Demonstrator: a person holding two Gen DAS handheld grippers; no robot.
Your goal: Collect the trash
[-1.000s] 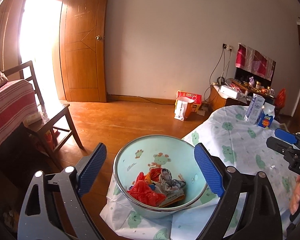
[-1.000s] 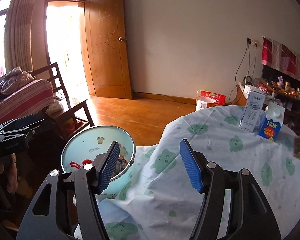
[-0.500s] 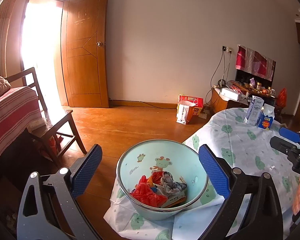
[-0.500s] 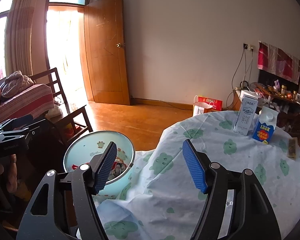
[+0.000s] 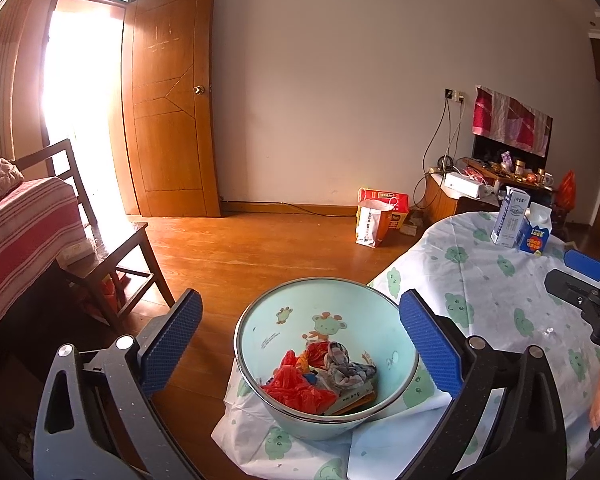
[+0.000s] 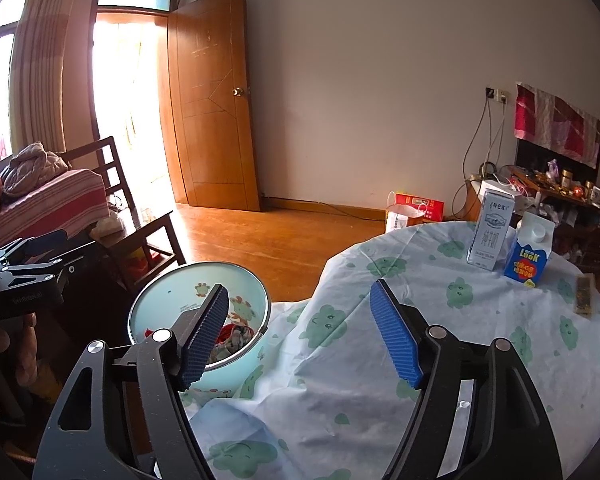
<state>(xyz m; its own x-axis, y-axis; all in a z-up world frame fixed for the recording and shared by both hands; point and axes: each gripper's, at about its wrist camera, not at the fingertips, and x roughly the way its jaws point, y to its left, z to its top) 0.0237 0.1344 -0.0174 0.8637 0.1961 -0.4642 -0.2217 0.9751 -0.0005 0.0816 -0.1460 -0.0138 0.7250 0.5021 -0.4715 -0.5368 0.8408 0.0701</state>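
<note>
The left hand-held gripper [image 5: 298,346] fills the bottom of the left wrist view with its blue-padded fingers [image 5: 172,342] spread wide apart, holding nothing. Between them, in the lower middle of the frame, sits a pale blue basin [image 5: 326,356] printed with cartoon animals. It rests on the edge of the tabletop [image 5: 496,292], which is covered by a white cloth with green cloud faces. Inside the basin lies the collected trash [image 5: 320,380]: crumpled red plastic, a grey wad and flat printed wrappers.

The right hand-held gripper [image 6: 300,338] spans the bottom of the right wrist view, its jaws likewise apart and empty, above the cloth. Its left pad [image 6: 204,338] overlaps the basin [image 6: 164,300] in the lower left of that frame.

In the right wrist view, at the middle right, a tall white milk carton [image 6: 492,232] stands upright just beside a shorter blue carton [image 6: 529,254] with a white cap. A flat snack wrapper [image 6: 584,299] lies on the cloth near the right edge, apart from the cartons.

Beyond the tabletop, a red box and white paper bag [image 5: 380,216] stand on the wooden floor by the wall. A wooden door [image 5: 172,100] stands open in the upper left, and a dark wooden chair [image 5: 112,248] stands at the left beside a striped red cover [image 5: 24,236].
</note>
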